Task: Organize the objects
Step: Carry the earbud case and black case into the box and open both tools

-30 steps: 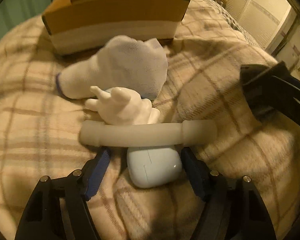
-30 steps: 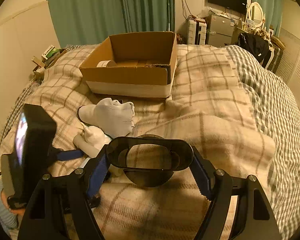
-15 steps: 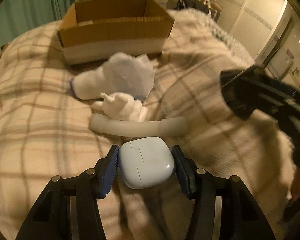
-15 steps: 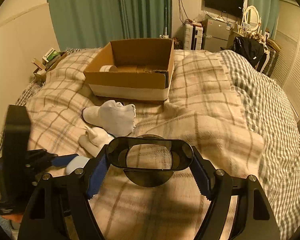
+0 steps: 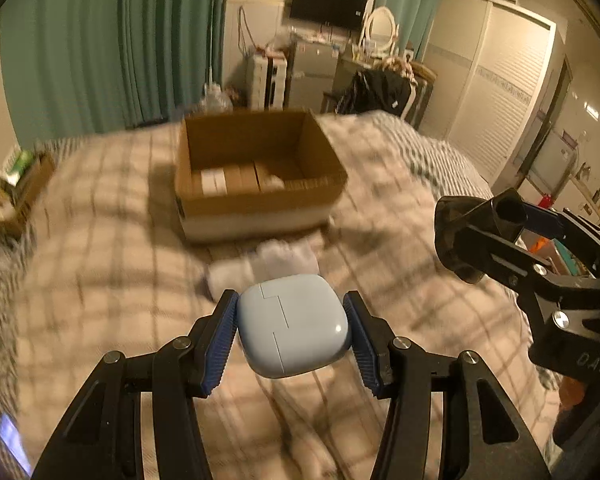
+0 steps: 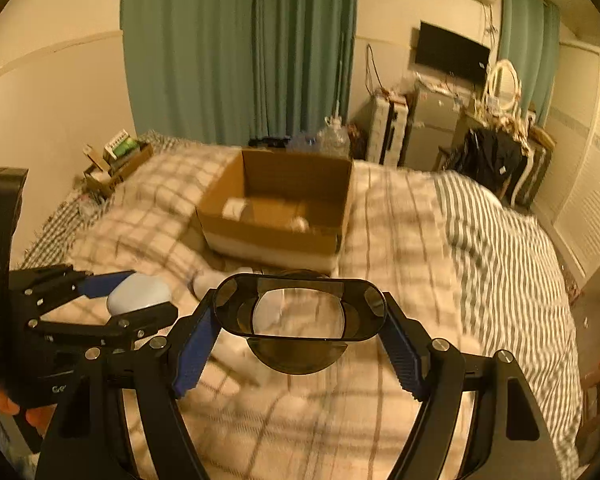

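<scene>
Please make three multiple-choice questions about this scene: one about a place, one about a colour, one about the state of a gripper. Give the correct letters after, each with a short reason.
1. Where does the cardboard box stand?
A. on the plaid blanket on the bed
B. on the floor
C. on a shelf

2. What colour is the earbud case?
A. red
B. pale blue
C. black

3. What is the state of the right gripper?
A. open and empty
B. shut on a sock
C. shut on the dark oval lens piece

Answers:
1 A, the blanket lies under and around the box.
2 B, the case between the pads of the left gripper is light blue.
3 C, both blue pads press the ends of the oval piece.
</scene>
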{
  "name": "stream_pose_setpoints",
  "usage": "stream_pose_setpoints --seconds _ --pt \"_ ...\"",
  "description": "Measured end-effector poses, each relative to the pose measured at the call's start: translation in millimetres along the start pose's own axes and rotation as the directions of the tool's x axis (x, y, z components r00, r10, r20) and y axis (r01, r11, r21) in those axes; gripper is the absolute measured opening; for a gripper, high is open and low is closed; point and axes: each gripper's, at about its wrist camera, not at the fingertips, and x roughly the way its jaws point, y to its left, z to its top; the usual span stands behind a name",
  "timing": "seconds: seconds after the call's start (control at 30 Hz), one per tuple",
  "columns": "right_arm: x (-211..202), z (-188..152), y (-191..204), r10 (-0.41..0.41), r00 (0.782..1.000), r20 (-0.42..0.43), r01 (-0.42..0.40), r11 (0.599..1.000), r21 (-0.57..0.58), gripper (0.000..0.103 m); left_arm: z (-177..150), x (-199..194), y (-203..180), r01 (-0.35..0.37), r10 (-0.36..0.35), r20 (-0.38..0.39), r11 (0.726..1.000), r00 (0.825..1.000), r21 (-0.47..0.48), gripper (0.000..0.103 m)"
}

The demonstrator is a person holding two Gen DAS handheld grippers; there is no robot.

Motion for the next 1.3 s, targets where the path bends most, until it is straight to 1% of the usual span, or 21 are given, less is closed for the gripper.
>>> stream_pose_setpoints --seconds 0.13,0.27,0.37,0.47,0.5,0.6,0.7,0.8,0.9,0.97,1.03,1.07,1.1,1.13,1.17,1.2,1.23,1.3 --pt "5.8 36.6 -1.5 0.022 0.999 0.043 -0.021 1.0 -0.013 0.075 39.0 -3.6 10.1 -0.022 0.021 0.066 1.0 0.998 0.014 0.054" --pt "27.9 78.3 -7.3 0.043 0.997 0.067 -0.042 0.999 -0.016 0.075 81.5 11.1 22.4 -0.06 0.058 0.099 0.998 0.993 0.016 0.054" --pt "54.9 111.2 -14.8 0.057 0.996 0.073 -0.056 0.998 -0.008 0.075 120.4 35.7 34.3 -0.072 0.07 0.112 0.997 0.991 0.015 0.054" --pt "90.8 139.1 -23.3 0.07 0.995 0.065 -0.071 0.997 0.009 0.075 149.0 61.9 46.6 -0.069 0.069 0.117 0.998 0.991 0.001 0.054" --pt "102.8 146.4 -27.0 0.075 0.995 0.06 -0.076 0.997 0.016 0.075 159.6 75.9 51.5 -0.063 0.062 0.119 0.998 0.991 0.0 0.054" --pt "146.1 163.8 -36.2 0.08 0.996 0.035 -0.082 0.996 0.035 0.075 175.6 110.2 61.8 -0.062 0.061 0.109 0.998 0.992 0.008 0.054" --pt "188.9 171.2 -44.4 0.079 0.997 0.003 -0.079 0.995 0.054 0.075 182.2 148.8 72.0 -0.058 0.056 0.093 0.998 0.994 0.018 0.054" --pt "225.5 168.6 -47.1 0.078 0.997 -0.025 -0.076 0.996 0.055 0.075 178.0 182.9 80.3 -0.048 0.047 0.058 0.999 0.997 0.018 0.054" --pt "253.2 158.2 -50.6 0.087 0.995 -0.05 -0.083 0.994 0.064 0.075 169.9 207.9 83.2 -0.051 0.049 0.036 0.998 0.998 0.037 0.054" --pt "262.4 150.7 -52.0 0.102 0.994 -0.049 -0.099 0.993 0.069 0.076 163.4 215.7 84.2 -0.042 0.04 0.035 0.998 0.999 0.044 0.055" --pt "267.1 147.3 -52.4 0.126 0.991 -0.053 -0.121 0.989 0.082 0.076 157.7 221.0 86.0 -0.033 0.032 0.032 0.998 0.999 0.048 0.056" --pt "267.4 145.8 -52.8 0.133 0.99 -0.057 -0.127 0.988 0.089 0.081 155.7 222.8 86.8 -0.033 0.032 0.027 0.998 0.999 0.049 0.057" --pt "266.1 146.0 -54.2 0.131 0.99 -0.054 -0.126 0.988 0.095 0.083 153.5 221.1 86.4 -0.035 0.034 0.024 0.998 0.999 0.049 0.057" --pt "260.3 146.0 -56.0 0.123 0.992 -0.039 -0.118 0.988 0.097 0.085 152.4 217.5 85.9 -0.041 0.039 0.027 0.998 0.999 0.048 0.063" --pt "251.9 147.2 -57.7 0.111 0.994 -0.025 -0.108 0.99 0.096 0.086 151.4 212.0 84.2 -0.048 0.047 0.034 0.998 0.998 0.047 0.074" --pt "244.7 150.1 -58.6 0.101 0.995 -0.015 -0.099 0.99 0.097 0.087 151.5 201.7 83.9 -0.059 0.057 0.052 0.997 0.997 0.046 0.078" --pt "232.8 152.9 -60.5 0.089 0.996 -0.001 -0.089 0.991 0.1 0.087 151.8 191.6 83.3 -0.067 0.064 0.066 0.997 0.996 0.045 0.082" --pt "207.6 157.4 -62.6 0.077 0.997 0.024 -0.079 0.991 0.104 0.087 149.7 165.3 82.2 -0.083 0.079 0.089 0.996 0.993 0.044 0.082"
